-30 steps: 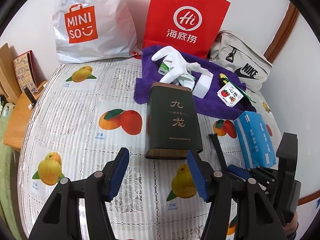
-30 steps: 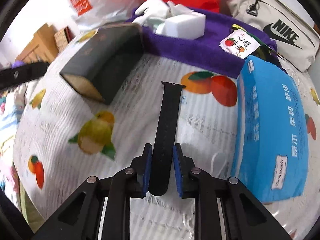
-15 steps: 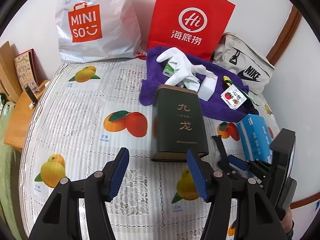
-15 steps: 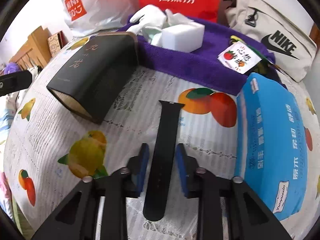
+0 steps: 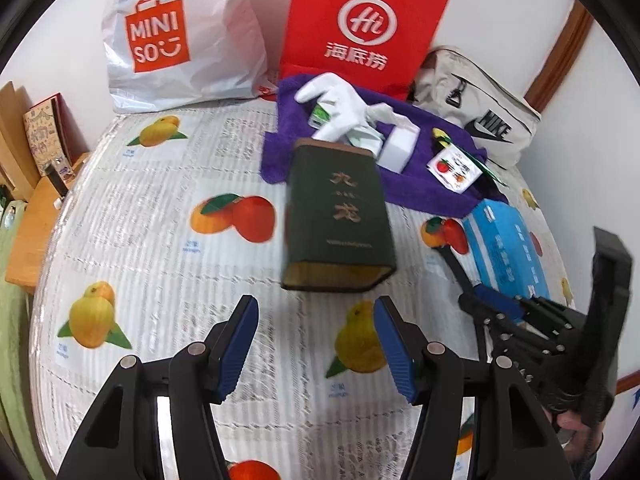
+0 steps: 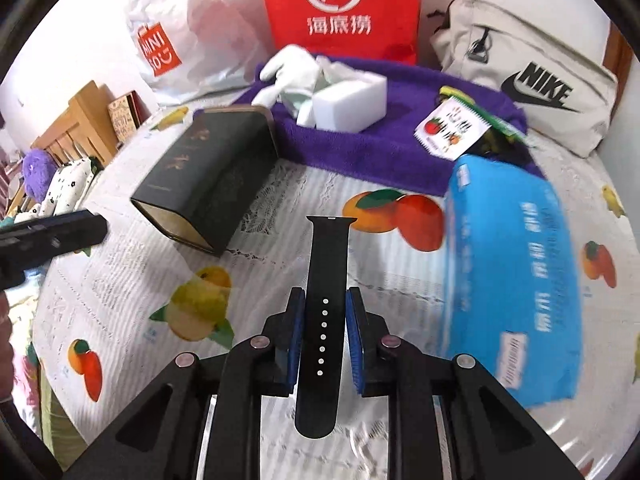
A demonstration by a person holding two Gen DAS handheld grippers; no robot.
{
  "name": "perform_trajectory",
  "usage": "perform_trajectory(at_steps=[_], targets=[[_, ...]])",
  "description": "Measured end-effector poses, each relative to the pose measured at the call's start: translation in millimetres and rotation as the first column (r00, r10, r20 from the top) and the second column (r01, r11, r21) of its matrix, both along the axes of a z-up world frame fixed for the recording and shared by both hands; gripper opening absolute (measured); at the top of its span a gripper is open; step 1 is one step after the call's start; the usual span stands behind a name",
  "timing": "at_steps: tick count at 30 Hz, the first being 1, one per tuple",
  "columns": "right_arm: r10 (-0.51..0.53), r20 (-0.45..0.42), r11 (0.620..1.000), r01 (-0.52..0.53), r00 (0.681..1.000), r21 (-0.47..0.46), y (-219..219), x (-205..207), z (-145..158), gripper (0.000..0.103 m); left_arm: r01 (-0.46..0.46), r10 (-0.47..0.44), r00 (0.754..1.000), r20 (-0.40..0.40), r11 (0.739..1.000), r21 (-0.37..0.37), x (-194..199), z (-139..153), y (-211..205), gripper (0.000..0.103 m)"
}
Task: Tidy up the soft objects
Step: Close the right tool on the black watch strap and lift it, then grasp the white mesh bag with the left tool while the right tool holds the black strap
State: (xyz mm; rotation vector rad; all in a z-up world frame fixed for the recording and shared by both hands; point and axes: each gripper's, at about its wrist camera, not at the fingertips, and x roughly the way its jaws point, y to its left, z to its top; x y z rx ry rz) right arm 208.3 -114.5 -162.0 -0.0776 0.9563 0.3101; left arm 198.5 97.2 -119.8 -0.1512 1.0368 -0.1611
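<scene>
Right claw [image 6: 325, 332]: pads pressed on both edges of the black strap [image 6: 327, 256], so clamped on it by the look of it; half a second ago the pads stood apart with the strap loose between them, and a second ago they gripped it; reads as a release and re-grip. Strap tail runs back under the claw, tip points straight ahead; whether it is off the counter [image 6: 120, 288] I cannot tell.

Left claw [image 5: 316, 344]: pads wide apart, nothing between them, hovering over the counter; view blurred, so it is moving.

Ahead-right of the right claw: blue tissue pack [image 6: 512, 272], near the strap, not touching; ahead-left: dark tin [image 6: 208, 176] lying flat.

Further ahead: purple towel [image 6: 400, 148] carrying a sponge [image 6: 352, 100] and a white glove [image 6: 288, 68].

Judgement: the strap is secured again; the towel pile looks the likely drop point, with the path between tin and tissue pack open.
</scene>
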Motion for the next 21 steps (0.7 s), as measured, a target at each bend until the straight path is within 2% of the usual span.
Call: perform_trajectory(at_steps=[4, 7, 10, 15, 21], targets=[[-0.004, 0.043, 1.000, 0.003, 0.999, 0.012, -11.3, -16.3, 20.6, 0.021, 0.049, -0.049, 0.999, -0.002, 0.999, -0.007, -6.8, -6.4, -19.5, 0.067], [-0.006, 0.077, 1.000, 0.004, 0.997, 0.028, -23.9, -28.7, 36.9, 0.021, 0.091, -0.091, 0.996, -0.010, 0.996, -0.014, -10.4, -13.7, -40.1, 0.069], [-0.023, 0.120, 0.999, 0.020, 0.993, 0.029, -39.6, -41.1, 51.8, 0.021, 0.143, -0.144, 0.989, -0.015, 0.989, -0.033, -10.2, -21.0, -61.4, 0.078], [-0.066, 0.150, 0.998, 0.062, 0.986, 0.034, -71.4, -53.8, 62.4, 0.021, 0.190, -0.192, 0.981, -0.039, 0.980, -0.059, -4.6, -40.4, -86.5, 0.078], [-0.130, 0.152, 0.991, 0.125, 0.980, 0.039, -105.8, -59.9, 61.2, 0.021, 0.244, -0.254, 0.966, -0.059, 0.960, -0.134, 4.3, -61.0, -110.0, 0.078]])
